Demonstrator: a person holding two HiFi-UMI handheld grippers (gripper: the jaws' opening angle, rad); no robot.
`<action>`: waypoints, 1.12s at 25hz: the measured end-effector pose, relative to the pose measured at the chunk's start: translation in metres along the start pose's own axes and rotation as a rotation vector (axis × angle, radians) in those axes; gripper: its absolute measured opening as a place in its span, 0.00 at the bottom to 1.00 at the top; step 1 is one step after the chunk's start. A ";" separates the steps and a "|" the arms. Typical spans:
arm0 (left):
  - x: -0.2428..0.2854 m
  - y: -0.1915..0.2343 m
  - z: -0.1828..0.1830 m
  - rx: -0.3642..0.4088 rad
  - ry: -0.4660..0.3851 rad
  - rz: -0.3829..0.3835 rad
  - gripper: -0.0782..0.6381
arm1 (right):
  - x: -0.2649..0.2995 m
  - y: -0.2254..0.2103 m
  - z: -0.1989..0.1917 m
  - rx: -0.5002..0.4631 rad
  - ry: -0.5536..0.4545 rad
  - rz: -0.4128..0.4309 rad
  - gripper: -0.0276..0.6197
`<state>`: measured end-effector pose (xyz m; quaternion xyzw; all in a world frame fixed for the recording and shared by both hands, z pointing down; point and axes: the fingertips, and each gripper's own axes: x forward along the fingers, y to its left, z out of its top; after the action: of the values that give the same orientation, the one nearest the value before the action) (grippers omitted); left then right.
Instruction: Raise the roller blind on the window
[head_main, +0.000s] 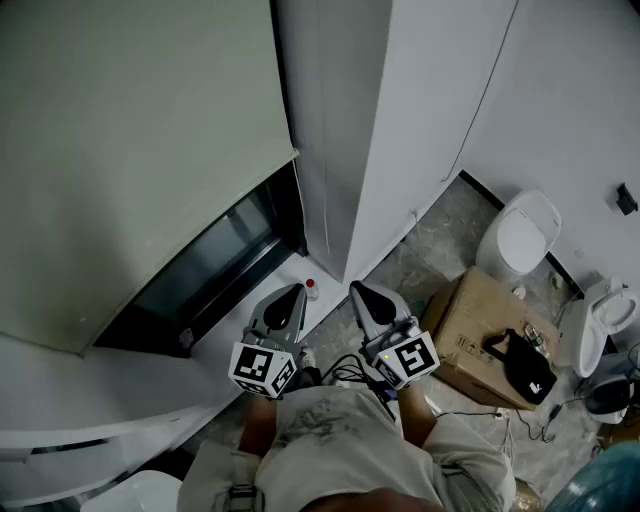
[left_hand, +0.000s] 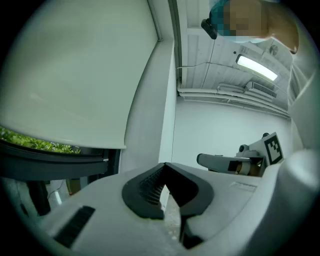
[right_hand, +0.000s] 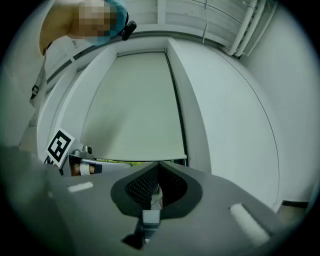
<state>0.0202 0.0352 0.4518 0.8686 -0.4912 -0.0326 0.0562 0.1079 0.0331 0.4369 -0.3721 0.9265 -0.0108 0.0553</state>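
The pale roller blind (head_main: 130, 150) hangs over most of the window at the upper left. Its bottom bar (head_main: 190, 250) stops above a dark strip of uncovered glass (head_main: 215, 265). Both grippers are held close to the person's body, below the sill and apart from the blind. My left gripper (head_main: 293, 291) is shut and holds nothing. My right gripper (head_main: 357, 290), beside it, is shut and empty too. The left gripper view looks up past the closed left gripper (left_hand: 165, 166) at the blind (left_hand: 75, 75). In the right gripper view the blind (right_hand: 135, 105) lies beyond the closed right gripper (right_hand: 159, 165).
A small red-capped bottle (head_main: 311, 289) stands on the white sill (head_main: 150, 390). To the right, on the floor, a cardboard box (head_main: 470, 320) carries a black bag (head_main: 520, 365). Toilets (head_main: 520, 235) stand against the right wall. Cables (head_main: 350, 370) lie by the feet.
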 end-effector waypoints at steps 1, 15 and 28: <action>0.000 0.001 0.000 0.001 0.000 0.001 0.12 | 0.001 0.000 0.000 -0.001 0.001 -0.001 0.05; -0.004 0.002 0.010 0.012 0.001 0.016 0.12 | 0.007 0.007 0.005 -0.009 -0.012 0.000 0.06; 0.022 0.049 0.019 0.024 0.010 -0.038 0.12 | 0.060 -0.005 0.002 -0.021 -0.011 -0.060 0.06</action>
<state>-0.0126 -0.0099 0.4389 0.8786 -0.4745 -0.0233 0.0479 0.0688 -0.0121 0.4294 -0.4005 0.9146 -0.0005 0.0559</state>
